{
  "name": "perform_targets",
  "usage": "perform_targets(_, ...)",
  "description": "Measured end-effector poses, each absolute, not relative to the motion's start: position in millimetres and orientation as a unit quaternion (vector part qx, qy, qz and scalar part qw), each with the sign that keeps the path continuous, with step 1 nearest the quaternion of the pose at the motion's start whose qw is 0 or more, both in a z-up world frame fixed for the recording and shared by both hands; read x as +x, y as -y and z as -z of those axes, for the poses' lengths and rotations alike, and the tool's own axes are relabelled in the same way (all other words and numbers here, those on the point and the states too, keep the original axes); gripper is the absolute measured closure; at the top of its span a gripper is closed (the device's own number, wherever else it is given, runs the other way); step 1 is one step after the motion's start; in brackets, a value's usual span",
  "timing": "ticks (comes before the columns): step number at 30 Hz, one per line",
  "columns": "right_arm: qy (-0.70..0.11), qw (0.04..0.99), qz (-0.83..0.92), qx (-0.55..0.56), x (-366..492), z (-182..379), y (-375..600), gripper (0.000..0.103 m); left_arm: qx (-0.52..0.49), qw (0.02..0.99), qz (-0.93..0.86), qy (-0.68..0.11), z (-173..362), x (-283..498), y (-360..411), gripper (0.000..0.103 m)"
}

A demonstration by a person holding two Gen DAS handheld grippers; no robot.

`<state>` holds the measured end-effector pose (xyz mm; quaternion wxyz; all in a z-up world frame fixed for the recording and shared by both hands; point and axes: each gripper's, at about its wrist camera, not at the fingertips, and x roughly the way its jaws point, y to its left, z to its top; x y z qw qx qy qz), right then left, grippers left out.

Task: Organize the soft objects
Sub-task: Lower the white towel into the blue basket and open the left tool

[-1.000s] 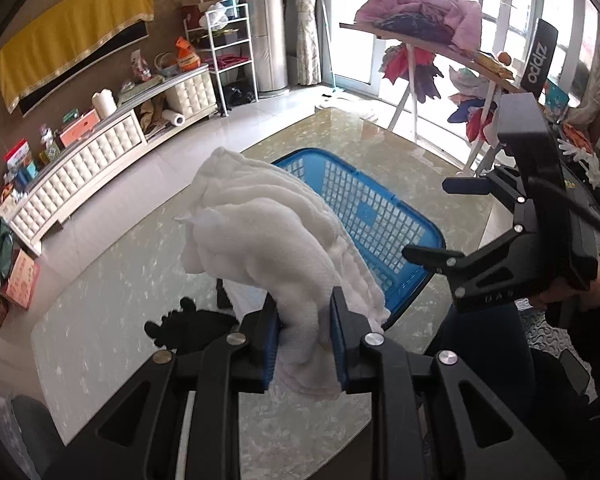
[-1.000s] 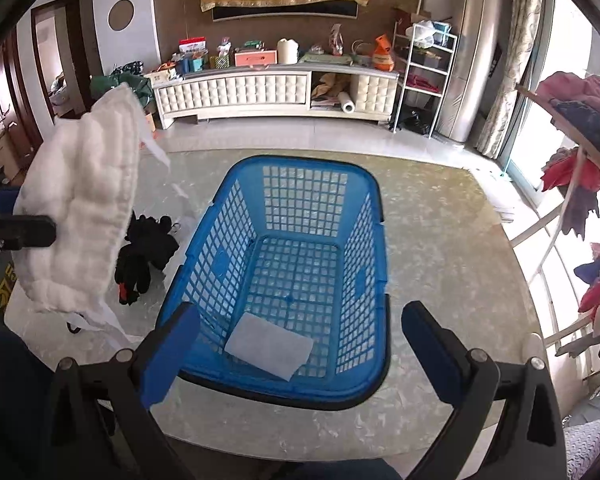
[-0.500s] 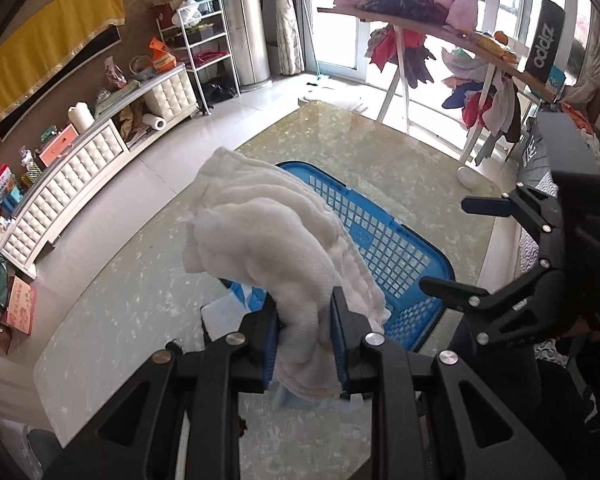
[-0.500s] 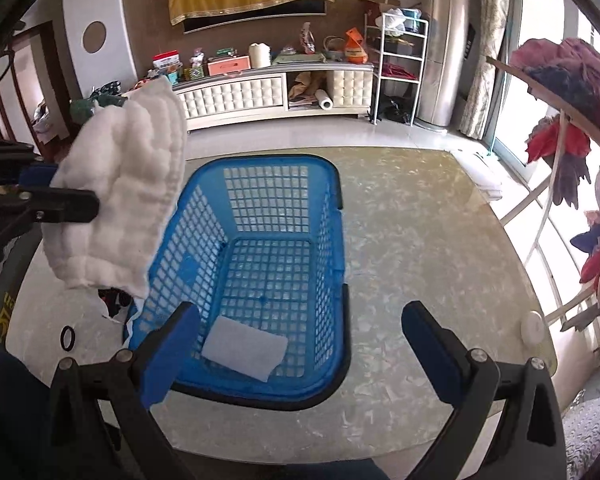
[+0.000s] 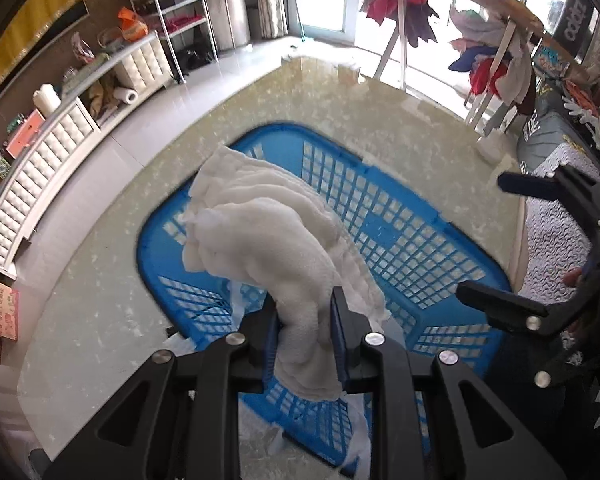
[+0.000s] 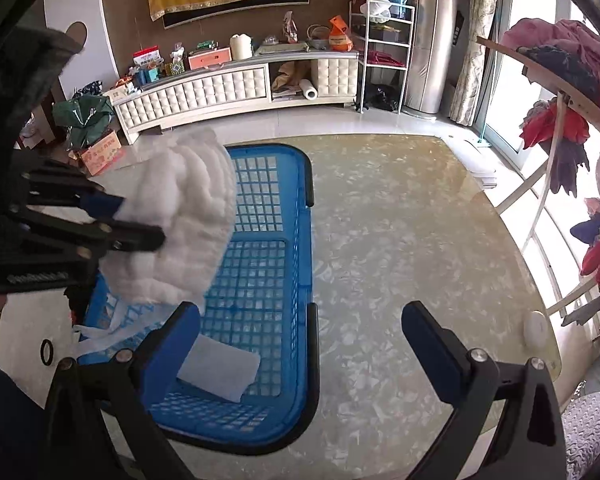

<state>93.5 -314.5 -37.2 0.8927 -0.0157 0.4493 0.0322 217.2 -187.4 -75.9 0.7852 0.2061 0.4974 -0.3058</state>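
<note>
Towel in left gripper, over basket

Fluffy white terry towel; blue plastic lattice laundry basket; the counter is glossy, marbled stone; matt black plastic left claw.

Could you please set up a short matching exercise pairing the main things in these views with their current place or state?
Things:
1. white towel
2. blue basket
3. grey cloth
4. right gripper

States:
A. open, holding nothing
B. lying flat on the basket floor
C. clamped in the left gripper, above the basket
D. standing on the marbled table

Pairs: 1-C, 2-D, 3-B, 4-A
</note>
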Motion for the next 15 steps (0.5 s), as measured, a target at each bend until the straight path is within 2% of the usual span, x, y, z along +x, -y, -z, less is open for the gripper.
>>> perform_targets(7, -0.462, 0.886, -0.033, -0.013, 102.9, 47.7, 317.4, 0.002, 0.214, 0.766, 0.298, -0.527, 111.3, 232.2, 194.5, 0.082)
perform_targets(15, -0.475, 0.879, -0.032, -0.011, 105.8, 55.9, 320.4, 0.002, 0.222, 0.760, 0.301, -0.531, 119.7, 236.4, 203.4, 0.080)
